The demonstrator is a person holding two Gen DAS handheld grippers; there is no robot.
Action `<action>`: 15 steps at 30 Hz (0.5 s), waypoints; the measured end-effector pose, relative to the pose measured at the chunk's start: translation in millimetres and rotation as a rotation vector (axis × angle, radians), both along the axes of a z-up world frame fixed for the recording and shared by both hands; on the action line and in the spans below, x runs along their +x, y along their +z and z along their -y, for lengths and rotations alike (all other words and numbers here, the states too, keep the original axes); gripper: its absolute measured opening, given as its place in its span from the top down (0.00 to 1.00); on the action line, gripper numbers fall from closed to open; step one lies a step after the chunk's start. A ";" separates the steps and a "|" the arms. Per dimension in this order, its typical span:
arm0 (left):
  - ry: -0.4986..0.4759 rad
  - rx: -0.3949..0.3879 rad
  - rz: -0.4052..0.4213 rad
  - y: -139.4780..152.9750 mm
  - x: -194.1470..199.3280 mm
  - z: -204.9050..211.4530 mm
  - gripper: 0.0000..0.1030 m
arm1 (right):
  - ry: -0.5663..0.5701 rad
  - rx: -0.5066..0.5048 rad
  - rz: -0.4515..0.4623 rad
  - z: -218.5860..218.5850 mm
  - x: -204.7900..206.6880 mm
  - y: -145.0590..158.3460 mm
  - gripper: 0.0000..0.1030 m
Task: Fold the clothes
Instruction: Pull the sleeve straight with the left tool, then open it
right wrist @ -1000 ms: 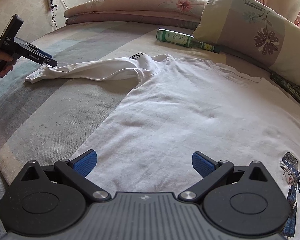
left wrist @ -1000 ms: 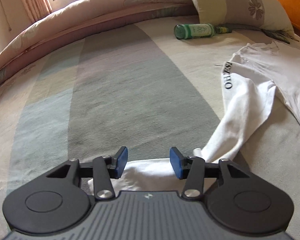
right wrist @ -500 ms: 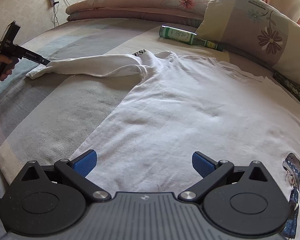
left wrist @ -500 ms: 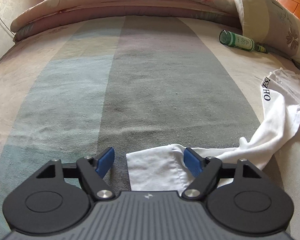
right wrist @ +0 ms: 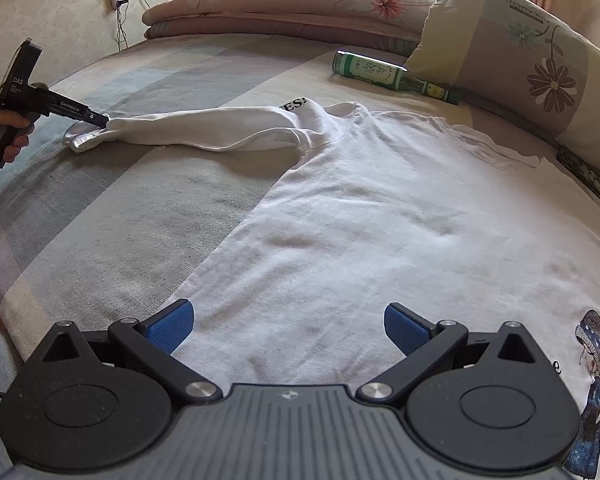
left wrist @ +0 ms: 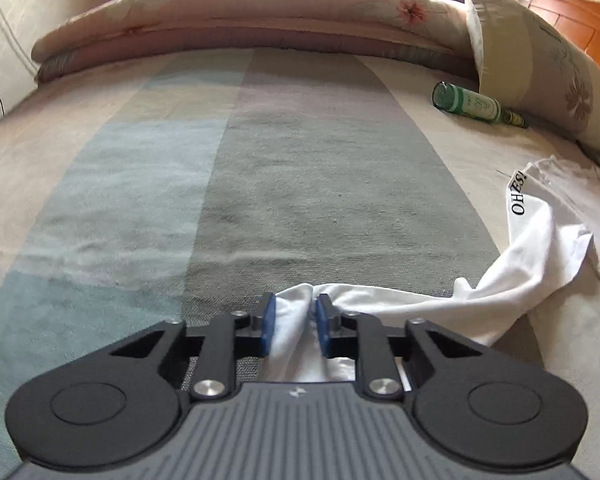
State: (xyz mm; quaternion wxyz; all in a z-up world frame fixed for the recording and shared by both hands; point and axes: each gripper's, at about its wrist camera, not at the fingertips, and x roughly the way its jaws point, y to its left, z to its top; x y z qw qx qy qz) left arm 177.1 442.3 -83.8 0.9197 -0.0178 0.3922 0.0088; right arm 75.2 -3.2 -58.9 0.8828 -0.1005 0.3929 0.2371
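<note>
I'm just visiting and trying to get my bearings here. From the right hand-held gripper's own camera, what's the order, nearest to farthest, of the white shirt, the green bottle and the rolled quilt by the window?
1. White shirt: directly under and ahead of the right hand-held gripper.
2. Green bottle: lying farther back, right of centre, beside the pillow.
3. Rolled quilt: farthest, along the bed's far edge under the window.
</note>
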 end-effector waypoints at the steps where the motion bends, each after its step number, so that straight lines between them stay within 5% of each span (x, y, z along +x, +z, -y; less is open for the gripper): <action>1: 0.014 0.019 0.016 2.5 -0.9 2.6 0.89 | 0.000 -0.005 0.004 -0.4 -0.5 0.5 0.00; 11: 0.182 0.028 0.180 52.8 -9.3 -35.0 0.95 | -0.045 0.001 0.022 9.4 3.3 5.4 0.00; 15: 0.218 0.001 0.152 48.6 -5.9 -45.8 0.84 | -0.030 -0.010 0.026 6.0 1.4 4.5 0.00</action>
